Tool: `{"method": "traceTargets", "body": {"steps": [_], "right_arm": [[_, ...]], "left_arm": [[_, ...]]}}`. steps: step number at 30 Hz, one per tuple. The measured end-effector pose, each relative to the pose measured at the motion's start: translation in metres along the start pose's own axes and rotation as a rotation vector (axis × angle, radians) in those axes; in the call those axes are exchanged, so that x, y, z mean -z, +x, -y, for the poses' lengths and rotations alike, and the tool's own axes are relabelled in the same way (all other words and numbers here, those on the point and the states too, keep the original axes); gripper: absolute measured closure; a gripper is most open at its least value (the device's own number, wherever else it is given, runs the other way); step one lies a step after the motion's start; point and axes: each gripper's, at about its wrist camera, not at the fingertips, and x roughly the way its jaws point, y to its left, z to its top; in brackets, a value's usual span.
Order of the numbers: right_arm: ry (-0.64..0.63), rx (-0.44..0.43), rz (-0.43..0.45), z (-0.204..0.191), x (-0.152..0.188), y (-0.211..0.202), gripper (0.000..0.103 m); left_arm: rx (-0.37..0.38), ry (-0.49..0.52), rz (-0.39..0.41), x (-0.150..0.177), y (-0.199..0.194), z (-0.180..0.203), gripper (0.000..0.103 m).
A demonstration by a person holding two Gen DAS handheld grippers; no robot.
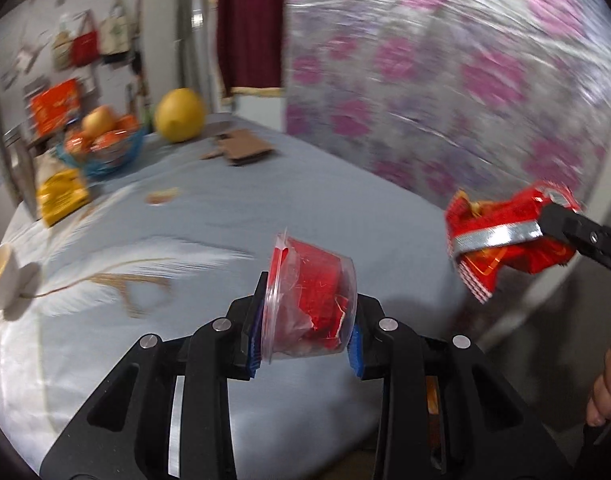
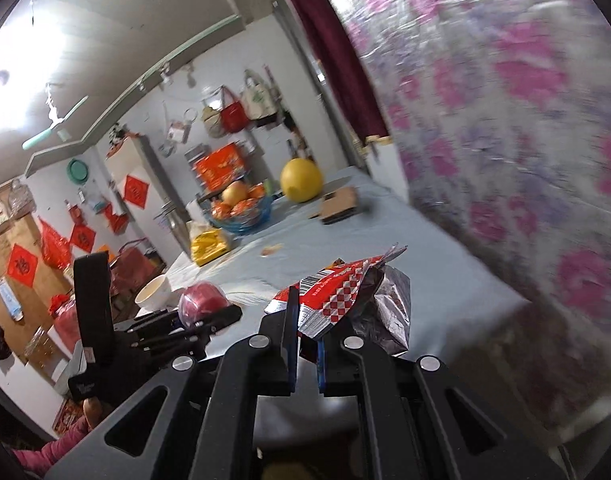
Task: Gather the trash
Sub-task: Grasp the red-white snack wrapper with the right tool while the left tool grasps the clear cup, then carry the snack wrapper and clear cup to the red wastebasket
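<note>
- Left gripper (image 1: pixel 305 334) is clamped on a clear plastic cup (image 1: pixel 309 300) stuffed with red wrapper, above the worktop (image 1: pixel 265 208).
- Right gripper (image 2: pixel 307 350) pinches a red snack bag (image 2: pixel 337 296).
- Carrying step; next, likely a bin, none visible.

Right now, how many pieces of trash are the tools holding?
2. The left tool grips a clear cup stuffed with red wrappers; the right tool pinches a red snack bag. More scraps may lie on the table.

Clear glossy plastic cup (image 1: pixel 309 300) sat in my left claw (image 1: pixel 305 336); crinkled foil wrapper (image 2: pixel 345 300) gleamed in my right (image 2: pixel 307 356).
</note>
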Motion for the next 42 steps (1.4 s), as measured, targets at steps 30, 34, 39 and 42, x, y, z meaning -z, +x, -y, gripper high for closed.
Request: {"method": "traceTargets", "body": {"steps": [30, 34, 39, 42], "right_arm": [[0.307, 0.261, -0.234, 0.218, 0.169, -0.006, 0.095], [0.366, 0.275, -0.353, 0.243, 0.213, 0.039, 0.095], [0.416, 0.288, -0.498, 0.271, 0.270, 0.097, 0.086], [0.481, 0.272, -0.536, 0.279, 0.288, 0.110, 0.064]], "left_arm": [[0.192, 0.254, -0.279, 0.092, 0.113, 0.211, 0.069], [0.183, 0.253, -0.319, 0.101, 0.129, 0.208, 0.069], [0.175, 0.257, -0.361, 0.112, 0.143, 0.204, 0.069], [0.166, 0.270, -0.380, 0.118, 0.150, 0.204, 0.069]]}}
